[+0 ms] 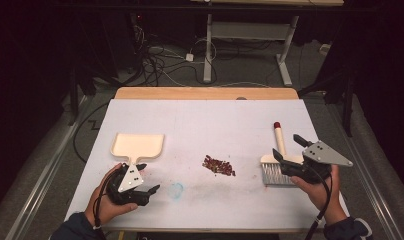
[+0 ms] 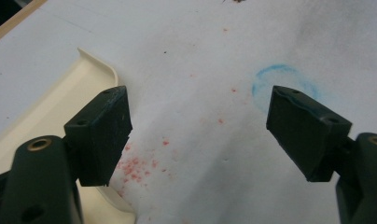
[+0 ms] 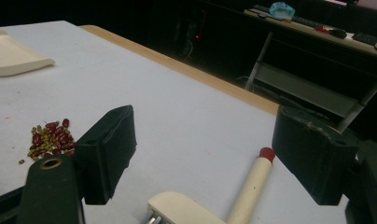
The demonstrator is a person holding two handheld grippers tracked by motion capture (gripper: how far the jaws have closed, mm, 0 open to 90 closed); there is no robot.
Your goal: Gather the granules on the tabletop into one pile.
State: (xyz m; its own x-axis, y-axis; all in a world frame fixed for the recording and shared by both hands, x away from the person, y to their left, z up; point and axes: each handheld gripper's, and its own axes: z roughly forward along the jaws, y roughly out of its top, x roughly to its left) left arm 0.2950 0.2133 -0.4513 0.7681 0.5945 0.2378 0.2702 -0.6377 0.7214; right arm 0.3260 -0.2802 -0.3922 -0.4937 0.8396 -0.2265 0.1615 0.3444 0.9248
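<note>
On the white-covered bench (image 1: 200, 120), a cream dustpan (image 1: 138, 146) is seen at the left, a small heap of red and green beans (image 1: 219, 166) near the middle, and a brush (image 1: 278, 162) with a cream, red-tipped handle at the right. The left hand-held gripper (image 1: 145, 182) is held low just in front of the dustpan's handle; its jaws are spread wide and nothing is gripped between them, the dustpan's edge lying beside one jaw. The right hand-held gripper (image 1: 286, 146) is poised over the brush, its jaws standing wide apart on either side of the handle, which is not pressed by either pad. A faint blue ring (image 2: 282, 84) is marked on the covering near the left hand-held gripper.
</note>
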